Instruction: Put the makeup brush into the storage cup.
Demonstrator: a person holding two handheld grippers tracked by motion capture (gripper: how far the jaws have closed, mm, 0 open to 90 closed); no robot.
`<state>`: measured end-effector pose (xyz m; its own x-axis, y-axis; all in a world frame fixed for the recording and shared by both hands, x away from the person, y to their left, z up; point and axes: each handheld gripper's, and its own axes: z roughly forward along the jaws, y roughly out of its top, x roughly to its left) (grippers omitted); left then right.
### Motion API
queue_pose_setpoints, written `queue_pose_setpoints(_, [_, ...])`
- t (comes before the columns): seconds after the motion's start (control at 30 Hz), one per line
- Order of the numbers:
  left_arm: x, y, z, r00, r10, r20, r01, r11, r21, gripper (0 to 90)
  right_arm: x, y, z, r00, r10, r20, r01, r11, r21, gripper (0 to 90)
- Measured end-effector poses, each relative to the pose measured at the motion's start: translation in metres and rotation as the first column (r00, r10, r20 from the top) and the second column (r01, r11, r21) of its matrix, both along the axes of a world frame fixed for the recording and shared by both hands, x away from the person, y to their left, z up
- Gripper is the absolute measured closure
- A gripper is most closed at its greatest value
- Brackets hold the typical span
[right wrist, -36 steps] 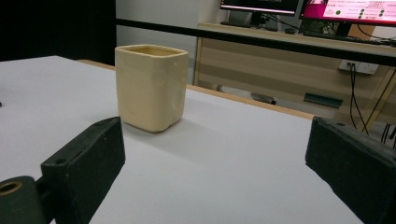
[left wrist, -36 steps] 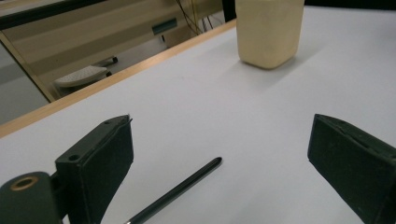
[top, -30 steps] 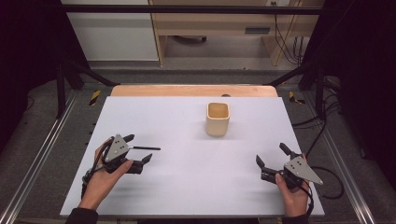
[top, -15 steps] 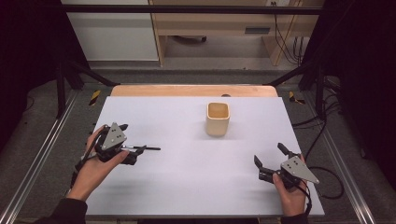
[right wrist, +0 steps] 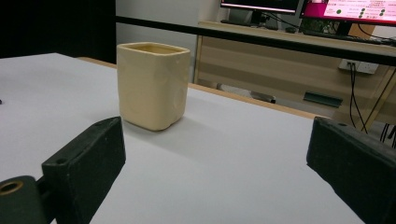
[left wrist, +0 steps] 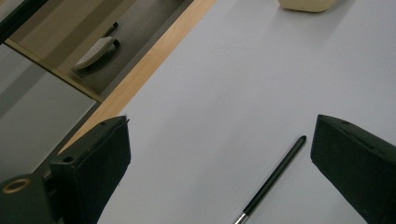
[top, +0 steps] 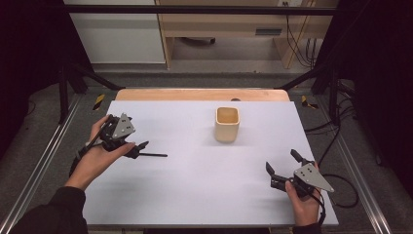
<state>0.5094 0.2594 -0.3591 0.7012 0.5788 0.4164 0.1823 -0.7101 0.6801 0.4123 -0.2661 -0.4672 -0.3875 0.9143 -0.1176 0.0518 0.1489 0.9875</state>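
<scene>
Just ahead of the left gripper (top: 139, 148), a pen (top: 152, 154), jaws spread wide.

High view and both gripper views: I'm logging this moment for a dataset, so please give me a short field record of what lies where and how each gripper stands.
surface: white table top
pen: black pen lying flat on the table, between the left gripper's open fingers, untouched
cup: cream square cup upright, far centre, looks empty from above
left gripper: left gripper open, low over the pen at the table's left
right gripper: right gripper open, near right corner, aimed at the cup, apart from it
background: wooden desk beyond the table
</scene>
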Motion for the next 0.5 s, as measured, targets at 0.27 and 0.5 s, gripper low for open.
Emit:
queue_pose_setpoints(0.27, [0.017,-0.005,-0.003,0.9988,-0.039,-0.03,0.041,0.997,0.066,4.7,-0.001,-0.001,0.0,1.0,0.004,0.001,-0.004,1.0,0.004,4.7])
queue_pose_setpoints(0.5, [0.033,-0.007,-0.014,0.9951,-0.076,-0.064,0.082,0.9927,0.088,4.8,0.0,0.001,-0.001,1.0,0.005,-0.004,-0.005,1.0,-0.008,4.7])
